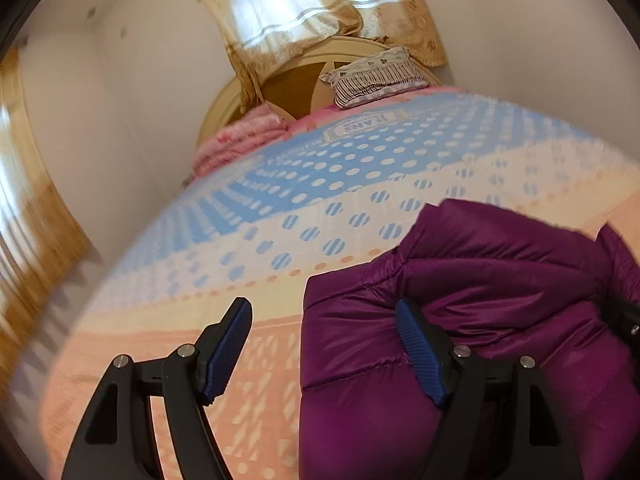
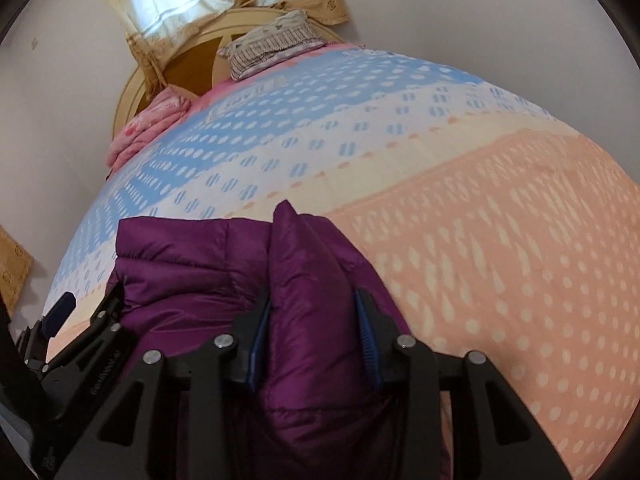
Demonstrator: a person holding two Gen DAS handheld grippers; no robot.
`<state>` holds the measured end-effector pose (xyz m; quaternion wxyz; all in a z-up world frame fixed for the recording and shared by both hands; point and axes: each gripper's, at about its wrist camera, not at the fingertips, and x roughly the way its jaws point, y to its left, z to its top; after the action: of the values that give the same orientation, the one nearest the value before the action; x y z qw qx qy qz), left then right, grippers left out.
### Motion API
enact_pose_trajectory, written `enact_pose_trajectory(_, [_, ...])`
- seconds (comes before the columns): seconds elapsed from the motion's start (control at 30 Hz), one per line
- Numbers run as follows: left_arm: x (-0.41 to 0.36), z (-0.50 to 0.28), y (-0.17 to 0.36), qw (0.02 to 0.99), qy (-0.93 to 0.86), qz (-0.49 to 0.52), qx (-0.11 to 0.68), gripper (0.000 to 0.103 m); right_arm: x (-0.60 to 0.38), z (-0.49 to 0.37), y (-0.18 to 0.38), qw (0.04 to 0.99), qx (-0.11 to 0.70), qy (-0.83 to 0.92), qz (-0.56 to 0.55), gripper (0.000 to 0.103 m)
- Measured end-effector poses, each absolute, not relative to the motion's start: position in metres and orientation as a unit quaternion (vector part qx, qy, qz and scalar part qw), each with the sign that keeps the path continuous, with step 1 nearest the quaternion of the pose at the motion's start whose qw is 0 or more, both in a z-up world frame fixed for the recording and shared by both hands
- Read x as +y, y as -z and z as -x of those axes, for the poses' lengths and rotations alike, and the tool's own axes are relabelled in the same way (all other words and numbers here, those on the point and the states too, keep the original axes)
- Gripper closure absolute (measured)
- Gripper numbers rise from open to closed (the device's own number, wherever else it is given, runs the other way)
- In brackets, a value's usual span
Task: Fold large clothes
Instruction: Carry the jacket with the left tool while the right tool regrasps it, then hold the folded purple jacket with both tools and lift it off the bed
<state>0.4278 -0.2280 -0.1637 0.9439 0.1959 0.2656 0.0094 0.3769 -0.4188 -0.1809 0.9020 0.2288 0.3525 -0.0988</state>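
The left gripper [image 1: 324, 344] stood wide apart over the bedspread [image 1: 320, 208], its three o'clock finger against the purple puffer jacket [image 1: 480, 304]; a pillow [image 1: 372, 76] lay at twelve o'clock.

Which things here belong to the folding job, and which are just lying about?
In the job:
purple puffer jacket
right gripper, jaws closed on a fold of the jacket
left gripper, jaws open at the jacket's edge

Lying about:
striped pillow
pink quilt
bedspread
curtain
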Motion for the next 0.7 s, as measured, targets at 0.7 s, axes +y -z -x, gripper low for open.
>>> enact_pose_trajectory(0.7, [-0.226, -0.451, 0.189, 0.934, 0.012, -0.162, 0.317, 0.021, -0.413, -0.386, 0.204, 0.899, 0.369, 0.125, -0.198, 0.054])
